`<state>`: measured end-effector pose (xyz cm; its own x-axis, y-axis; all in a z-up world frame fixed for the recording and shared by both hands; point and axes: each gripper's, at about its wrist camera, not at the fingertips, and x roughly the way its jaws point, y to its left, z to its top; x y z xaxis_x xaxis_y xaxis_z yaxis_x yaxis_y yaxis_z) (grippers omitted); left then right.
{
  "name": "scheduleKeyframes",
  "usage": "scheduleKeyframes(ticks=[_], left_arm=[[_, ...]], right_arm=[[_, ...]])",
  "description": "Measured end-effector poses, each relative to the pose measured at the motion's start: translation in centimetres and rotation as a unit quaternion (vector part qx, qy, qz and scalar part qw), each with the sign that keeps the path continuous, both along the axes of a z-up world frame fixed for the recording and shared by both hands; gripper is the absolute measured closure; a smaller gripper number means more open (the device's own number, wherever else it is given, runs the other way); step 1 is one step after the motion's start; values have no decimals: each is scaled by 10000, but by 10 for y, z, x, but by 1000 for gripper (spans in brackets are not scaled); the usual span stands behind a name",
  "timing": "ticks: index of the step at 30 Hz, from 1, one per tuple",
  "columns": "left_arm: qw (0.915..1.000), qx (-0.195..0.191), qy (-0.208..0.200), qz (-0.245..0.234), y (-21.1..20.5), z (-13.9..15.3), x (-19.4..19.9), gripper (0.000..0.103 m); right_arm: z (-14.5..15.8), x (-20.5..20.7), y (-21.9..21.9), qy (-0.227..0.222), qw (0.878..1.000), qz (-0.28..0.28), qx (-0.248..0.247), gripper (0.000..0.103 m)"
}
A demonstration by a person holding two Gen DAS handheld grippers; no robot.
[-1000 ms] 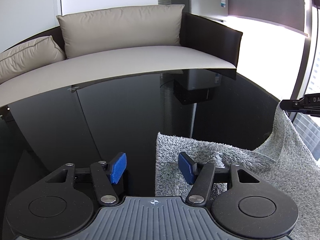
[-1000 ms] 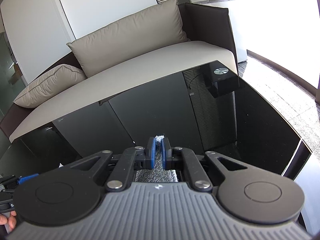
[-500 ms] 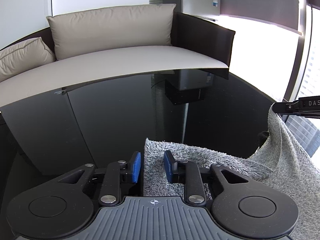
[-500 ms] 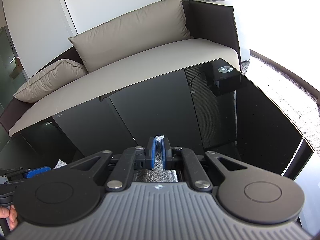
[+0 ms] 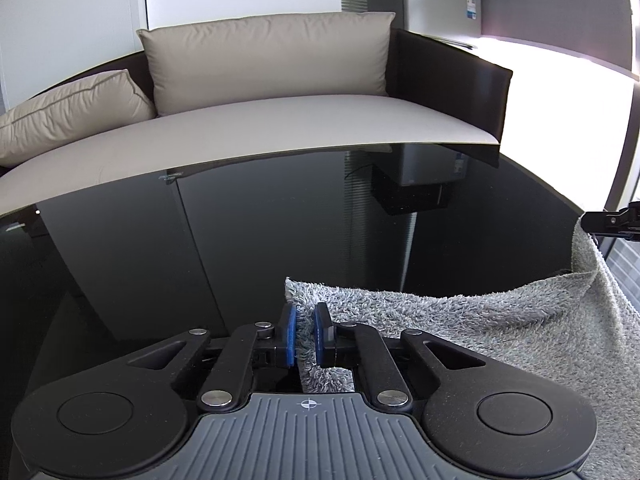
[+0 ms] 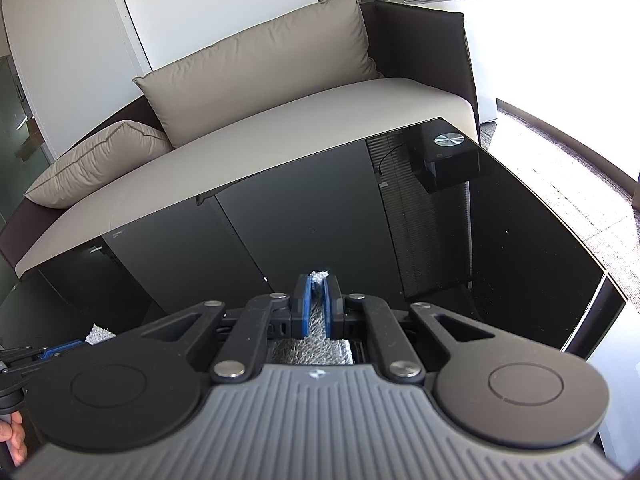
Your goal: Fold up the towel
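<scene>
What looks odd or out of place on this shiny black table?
Only the grey towel: it is lopsided, its right side lifted off the black table by the right gripper while the left gripper pinches its near corner. Nothing looks spilled or damaged.

Two close wrist views over table (image 5: 280, 220), both facing sofa (image 6: 280, 132)

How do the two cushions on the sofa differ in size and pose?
The large cushion stands upright against the sofa back; the small cushion lies slumped at the left end. The large cushion is clearly wider and taller than the small cushion. Both are beige and plain.
</scene>
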<state>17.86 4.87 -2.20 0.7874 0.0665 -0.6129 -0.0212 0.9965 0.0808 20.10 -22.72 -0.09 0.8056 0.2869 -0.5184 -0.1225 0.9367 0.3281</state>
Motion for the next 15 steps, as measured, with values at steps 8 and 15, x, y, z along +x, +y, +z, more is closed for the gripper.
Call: scheduleKeyframes(ticks=[8,15], left_arm=[[9995,164,-157,209,1,7,-3,94],[9988,266,-177,363,3,7,-2,94]], right_arm=[[-1,9,-1,53,9994,-196,275,96],[-7,16,-7,223,9975,-360,571,93]])
